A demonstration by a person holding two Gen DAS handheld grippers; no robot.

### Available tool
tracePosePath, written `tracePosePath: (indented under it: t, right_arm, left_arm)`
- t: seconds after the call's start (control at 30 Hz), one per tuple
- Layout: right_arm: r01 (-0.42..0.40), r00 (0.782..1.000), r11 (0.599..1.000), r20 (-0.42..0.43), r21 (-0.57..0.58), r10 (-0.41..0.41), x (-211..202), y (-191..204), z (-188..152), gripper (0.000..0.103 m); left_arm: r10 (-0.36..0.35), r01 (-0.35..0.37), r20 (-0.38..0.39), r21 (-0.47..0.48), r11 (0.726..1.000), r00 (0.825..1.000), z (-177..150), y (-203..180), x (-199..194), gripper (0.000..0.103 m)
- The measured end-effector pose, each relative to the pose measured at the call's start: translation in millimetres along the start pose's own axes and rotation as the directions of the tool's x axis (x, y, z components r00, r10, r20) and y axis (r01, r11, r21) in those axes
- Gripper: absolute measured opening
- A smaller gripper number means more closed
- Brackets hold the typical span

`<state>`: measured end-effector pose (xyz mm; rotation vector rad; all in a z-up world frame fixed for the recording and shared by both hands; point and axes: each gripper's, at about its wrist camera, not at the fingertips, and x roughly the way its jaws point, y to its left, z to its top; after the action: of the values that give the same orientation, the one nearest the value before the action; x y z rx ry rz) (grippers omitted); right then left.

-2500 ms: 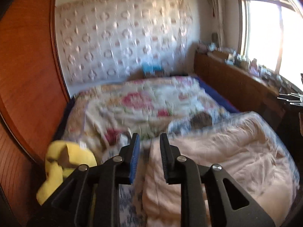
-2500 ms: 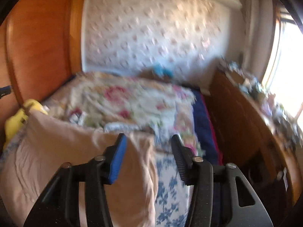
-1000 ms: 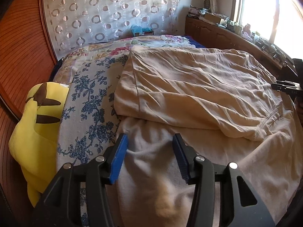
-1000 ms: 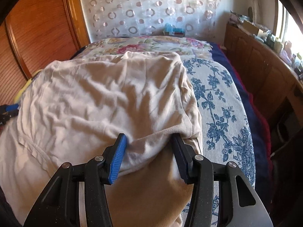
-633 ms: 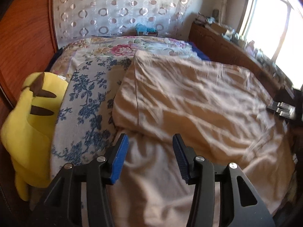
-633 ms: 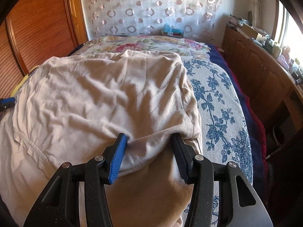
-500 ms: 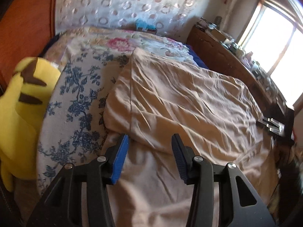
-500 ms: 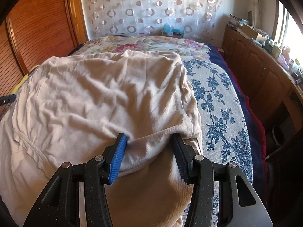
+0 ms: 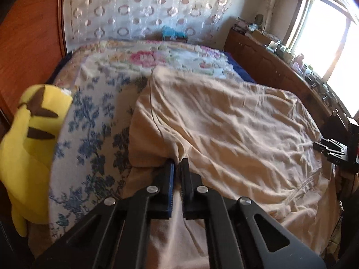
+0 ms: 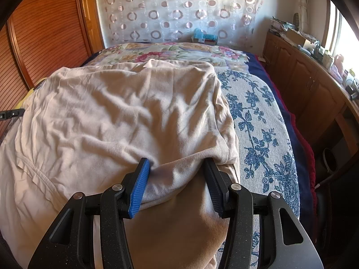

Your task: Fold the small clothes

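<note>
I had the wrinkled beige cotton garment [image 9: 224, 123] spread across the blue-flowered bedspread [image 9: 89, 134], already doubled over once so its folded edge lay just ahead of both tools. My left gripper [image 9: 176, 168] was pressed together on a pinch of that folded edge, cloth gathered into a ridge between the pads, because I judged I needed a firm corner hold before carrying the fold further. My right gripper [image 10: 177, 168] stood spread, a hump of the same garment bulging up between its fingers without the pads clamping it; I judged this corner was yet to be taken. The yellow plush toy [image 9: 29, 139] lay well off to the left gripper's left, clear of the work.
</note>
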<state>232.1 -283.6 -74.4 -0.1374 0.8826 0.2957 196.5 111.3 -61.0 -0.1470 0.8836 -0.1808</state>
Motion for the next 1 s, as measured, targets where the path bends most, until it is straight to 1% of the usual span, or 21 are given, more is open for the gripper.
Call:
tracePosePath:
  t: [0.07, 0.1, 0.13, 0.17, 0.3, 0.4, 0.53, 0.57, 0.67, 0.83, 1.0]
  right_arm:
    - [0.005, 1.000, 1.000, 0.002, 0.000, -0.005, -1, 0, 0, 0.049]
    - [0.010, 1.000, 1.000, 0.004, 0.000, -0.010, -1, 0, 0, 0.044]
    - [0.009, 1.000, 1.000, 0.013, -0.001, -0.009, -2, 0, 1, 0.014]
    - [-0.006, 1.000, 1.000, 0.028, -0.006, 0.006, -5, 0, 2, 0.003]
    - [-0.010, 0.997, 1.000, 0.071, -0.016, 0.012, -16, 4, 4, 0.002]
    - [-0.010, 0.995, 1.000, 0.100, -0.006, 0.010, -25, 3, 8, 0.002]
    - [-0.016, 0.994, 1.000, 0.105, 0.000, 0.016, -28, 2, 14, 0.002]
    - [-0.013, 0.994, 1.000, 0.104, -0.004, 0.013, -27, 2, 14, 0.002]
    - [-0.012, 0.995, 1.000, 0.096, -0.008, 0.012, -24, 2, 15, 0.002]
    - [-0.013, 0.995, 1.000, 0.096, -0.006, 0.013, -20, 3, 16, 0.002]
    - [-0.003, 0.997, 1.000, 0.081, -0.010, 0.004, -16, 3, 14, 0.002]
  left_arm:
    - [0.013, -0.014, 0.027, 0.015, 1.000, 1.000, 1, -4, -8, 0.001]
    - [0.019, -0.020, 0.040, 0.024, 1.000, 0.999, 1, -5, -12, 0.001]
    - [0.026, -0.028, 0.052, 0.032, 0.999, 0.998, 3, -7, -15, 0.001]
    - [0.034, -0.037, 0.066, 0.041, 0.998, 0.997, 5, -9, -18, 0.001]
    - [0.061, -0.068, 0.091, 0.081, 0.994, 0.994, 10, -15, -25, 0.001]
    - [0.082, -0.090, 0.078, 0.097, 0.991, 0.994, 15, -17, -21, 0.002]
    - [0.082, -0.084, 0.029, 0.089, 0.992, 0.996, 20, -15, -4, 0.007]
    - [0.076, -0.077, 0.008, 0.086, 0.993, 0.997, 21, -13, 2, 0.010]
    - [0.066, -0.061, -0.063, 0.073, 0.995, 0.996, 24, -5, 20, 0.011]
    - [0.052, -0.047, -0.074, 0.080, 0.996, 0.996, 27, -4, 28, 0.016]
    - [0.045, -0.039, -0.058, 0.104, 0.994, 0.997, 34, -13, 27, 0.017]
